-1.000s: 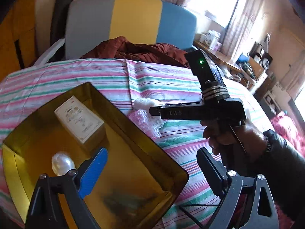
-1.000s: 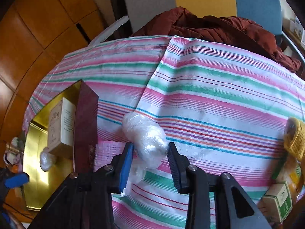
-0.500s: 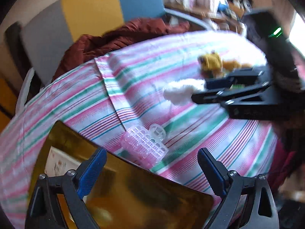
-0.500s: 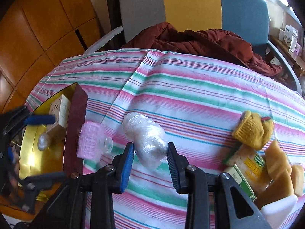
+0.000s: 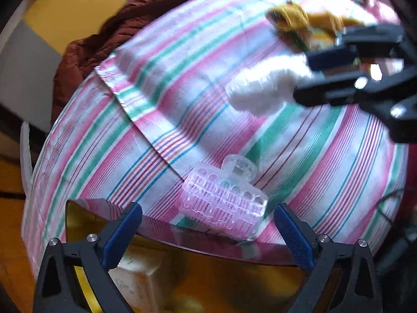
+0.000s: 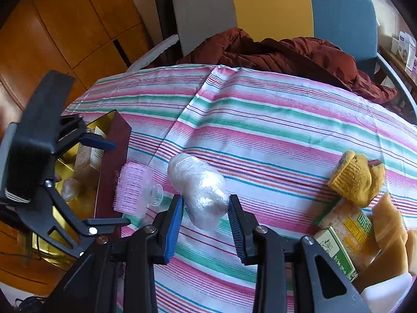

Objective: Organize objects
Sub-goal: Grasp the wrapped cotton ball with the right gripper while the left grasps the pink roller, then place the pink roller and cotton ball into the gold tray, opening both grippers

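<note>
My right gripper (image 6: pixel 206 208) is shut on a white plastic-wrapped bundle (image 6: pixel 198 185) and holds it above the striped tablecloth; the bundle (image 5: pixel 263 88) also shows in the left wrist view. My left gripper (image 5: pixel 208 224) is open and empty, over the near wall of the gold tray (image 5: pixel 208 268). A pink hair roller with a clear clip (image 5: pixel 224 200) lies on the cloth between its fingertips, against the tray's outer wall. The right wrist view shows the roller (image 6: pixel 133 190), the tray (image 6: pixel 62 161) and the left gripper (image 6: pixel 104 182) there.
The tray holds a cream box (image 6: pixel 90 154) and a small clear bundle (image 6: pixel 69 185). Yellow gloves (image 6: pixel 354 177), a green carton (image 6: pixel 336 250) and other packets sit at the table's right. A maroon jacket (image 6: pixel 286 52) lies on the chair behind.
My right gripper lifted the white bundle off the cloth and drew back right. My left gripper swung from over the tray interior toward the pink roller at the tray's wall.
</note>
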Demonstrator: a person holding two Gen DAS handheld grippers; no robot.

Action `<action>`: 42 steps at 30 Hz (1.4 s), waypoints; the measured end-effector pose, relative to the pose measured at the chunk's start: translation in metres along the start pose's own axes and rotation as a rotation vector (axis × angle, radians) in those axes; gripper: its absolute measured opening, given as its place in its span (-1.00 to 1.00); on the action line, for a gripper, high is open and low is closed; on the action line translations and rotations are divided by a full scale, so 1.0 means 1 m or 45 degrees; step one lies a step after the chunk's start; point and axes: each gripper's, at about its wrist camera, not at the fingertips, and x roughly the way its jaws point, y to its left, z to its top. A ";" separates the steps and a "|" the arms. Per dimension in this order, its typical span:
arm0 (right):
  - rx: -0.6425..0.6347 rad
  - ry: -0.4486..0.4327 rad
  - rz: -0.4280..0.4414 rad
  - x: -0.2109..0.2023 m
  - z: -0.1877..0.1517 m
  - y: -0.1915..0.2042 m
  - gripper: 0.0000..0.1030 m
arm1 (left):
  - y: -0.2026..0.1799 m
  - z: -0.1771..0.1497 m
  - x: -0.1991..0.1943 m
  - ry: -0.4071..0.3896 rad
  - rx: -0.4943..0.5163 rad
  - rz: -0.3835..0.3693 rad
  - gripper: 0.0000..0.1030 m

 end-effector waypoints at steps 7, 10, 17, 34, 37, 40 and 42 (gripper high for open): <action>-0.006 -0.018 -0.008 -0.002 0.002 -0.001 -0.32 | -0.003 0.007 0.017 0.060 0.079 -0.035 0.34; -0.003 -0.021 -0.015 -0.002 0.002 -0.003 -0.32 | -0.006 0.006 0.011 -0.021 0.044 -0.074 0.33; -0.012 -0.049 -0.019 -0.005 0.003 -0.001 -0.33 | 0.012 -0.014 -0.039 -0.235 -0.233 -0.127 0.33; -0.212 -0.129 0.190 -0.028 -0.022 0.079 -0.33 | 0.067 -0.238 -0.184 -0.697 -1.159 0.065 0.34; -0.220 -0.130 0.241 -0.033 -0.030 0.100 -0.33 | 0.055 -0.280 -0.172 -0.696 -1.285 0.045 0.34; -0.259 -0.105 0.279 -0.033 -0.042 0.127 -0.33 | 0.043 -0.310 -0.166 -0.695 -1.343 0.029 0.34; -0.300 -0.079 0.288 -0.030 -0.051 0.145 -0.33 | 0.036 -0.323 -0.166 -0.700 -1.357 0.019 0.34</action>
